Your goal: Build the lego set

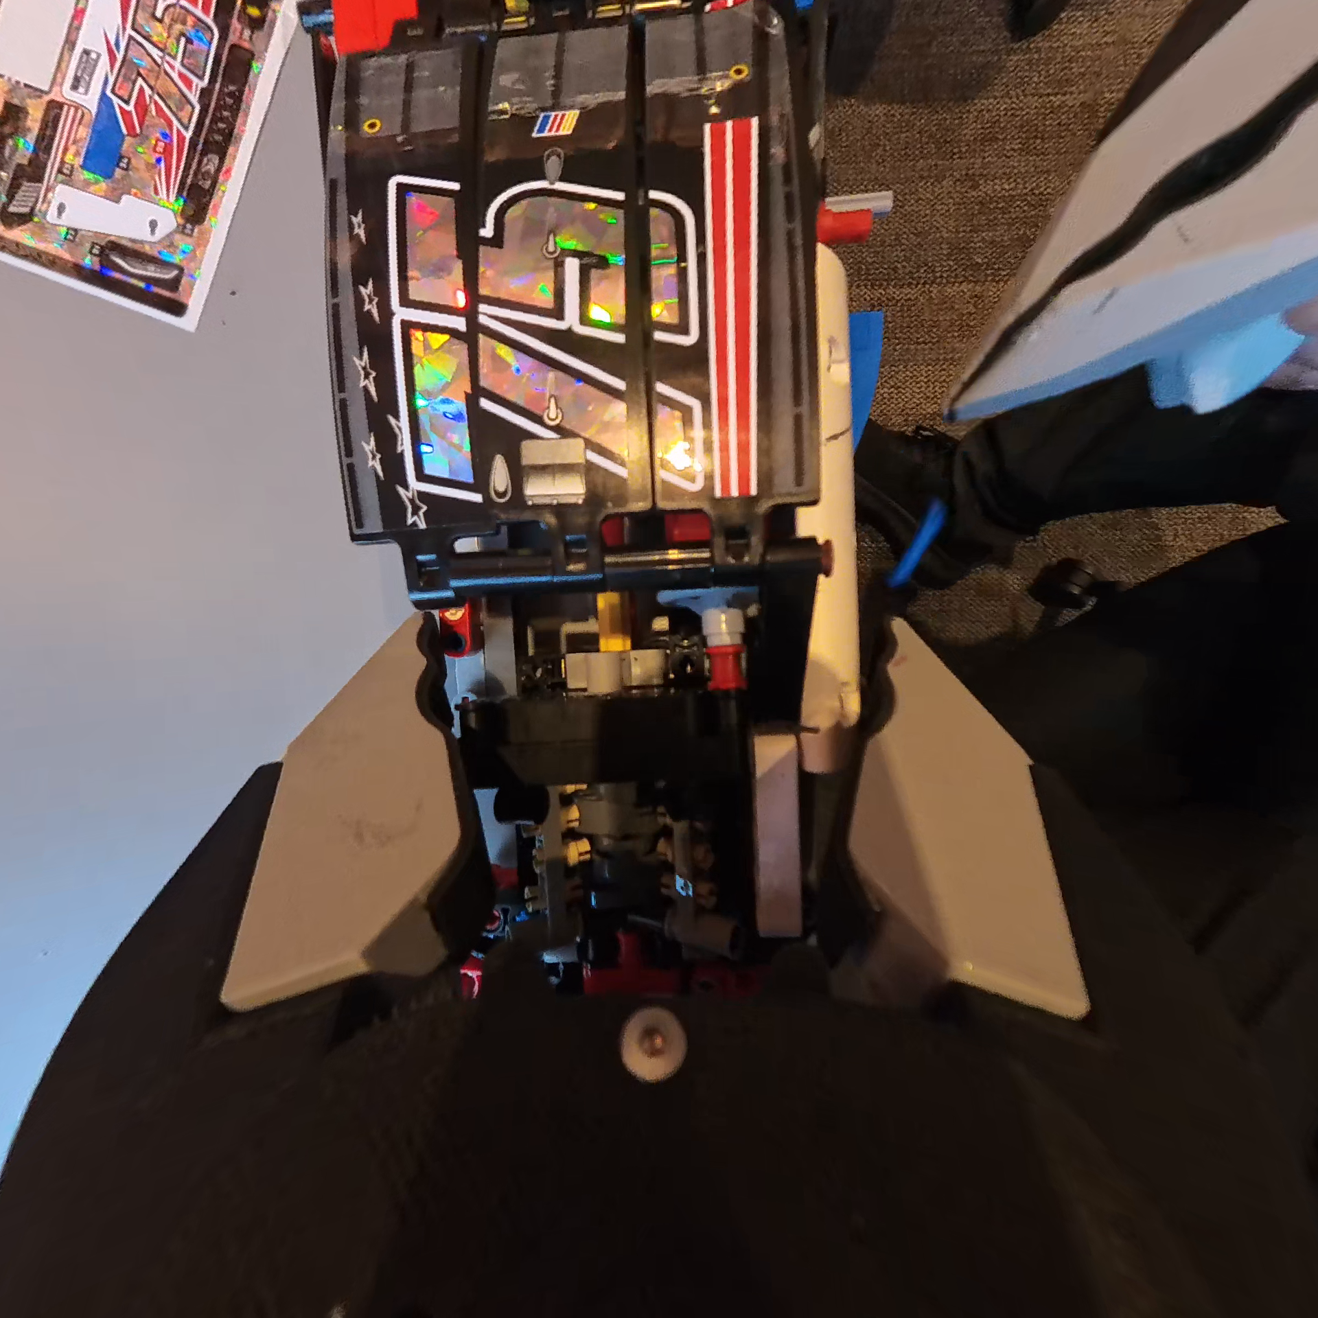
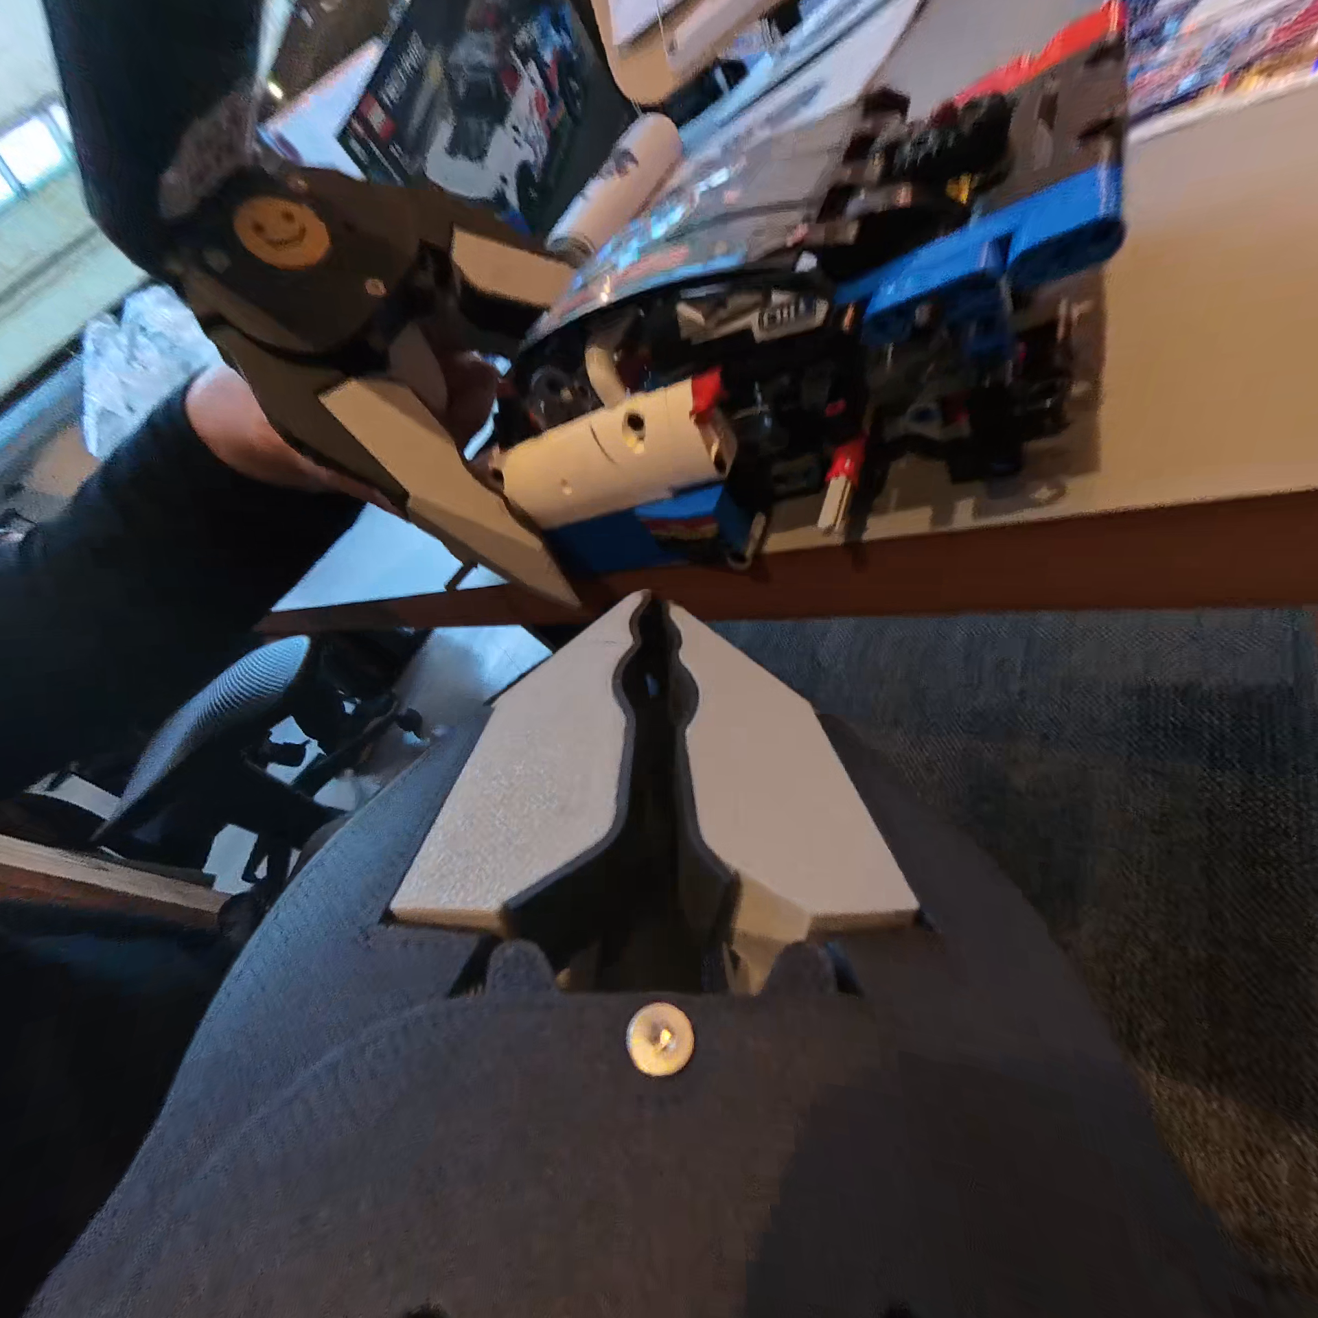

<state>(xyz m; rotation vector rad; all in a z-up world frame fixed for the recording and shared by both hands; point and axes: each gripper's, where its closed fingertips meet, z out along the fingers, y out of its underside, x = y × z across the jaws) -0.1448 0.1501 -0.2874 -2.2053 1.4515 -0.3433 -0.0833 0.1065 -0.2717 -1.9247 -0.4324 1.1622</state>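
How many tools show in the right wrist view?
2. The right tool, shut and empty, sits bottom centre; the left tool, at upper left, clamps one end of the car. None looks hidden.

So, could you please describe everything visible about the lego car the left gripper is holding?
The lego car is a partly built plastic model: a black roof with holographic stickers, stars and red stripes, white side panels, blue bodywork and exposed inner parts. It is tilted at the table edge. The left gripper is clamped around its body.
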